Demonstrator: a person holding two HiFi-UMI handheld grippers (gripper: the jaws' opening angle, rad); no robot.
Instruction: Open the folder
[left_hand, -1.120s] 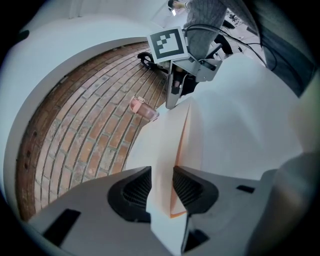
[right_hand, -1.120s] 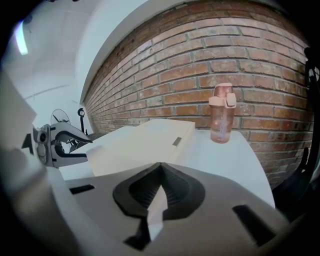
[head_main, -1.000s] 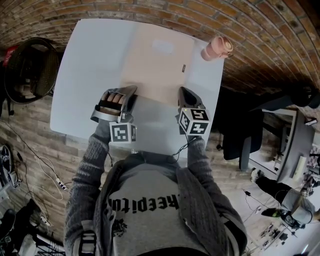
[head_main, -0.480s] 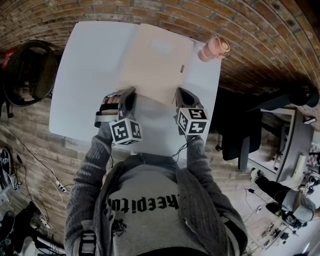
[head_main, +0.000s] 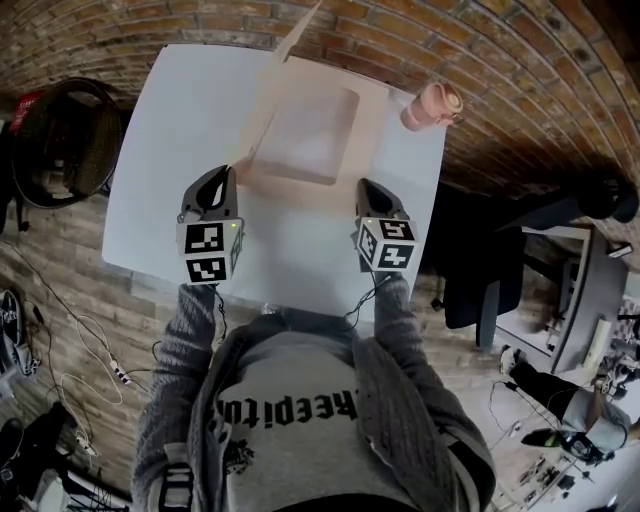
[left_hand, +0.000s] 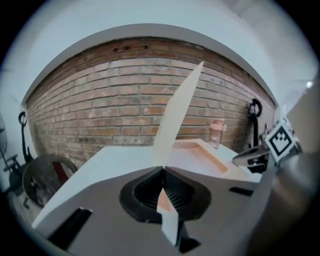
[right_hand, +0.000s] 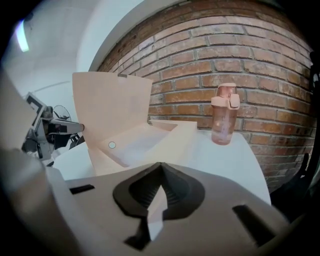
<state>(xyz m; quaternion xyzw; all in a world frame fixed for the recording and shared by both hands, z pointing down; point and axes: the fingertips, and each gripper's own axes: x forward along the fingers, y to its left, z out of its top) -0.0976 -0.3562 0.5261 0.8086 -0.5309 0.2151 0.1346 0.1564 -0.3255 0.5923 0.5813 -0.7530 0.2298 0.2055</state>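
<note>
The left hand-held gripper (left_hand: 162, 172) is clamping shut on the cover (left_hand: 177, 115) at its near left corner. Its own view is showing that flap standing steeply up, while the head view is catching it only as a thin slanted edge. The right hand-held gripper (right_hand: 160, 167) is pinching the near right edge of the folder (head_main: 318, 140), which is lying mid-desk (head_main: 170, 140). A bottle (right_hand: 223, 115) is standing at the far right.
</note>
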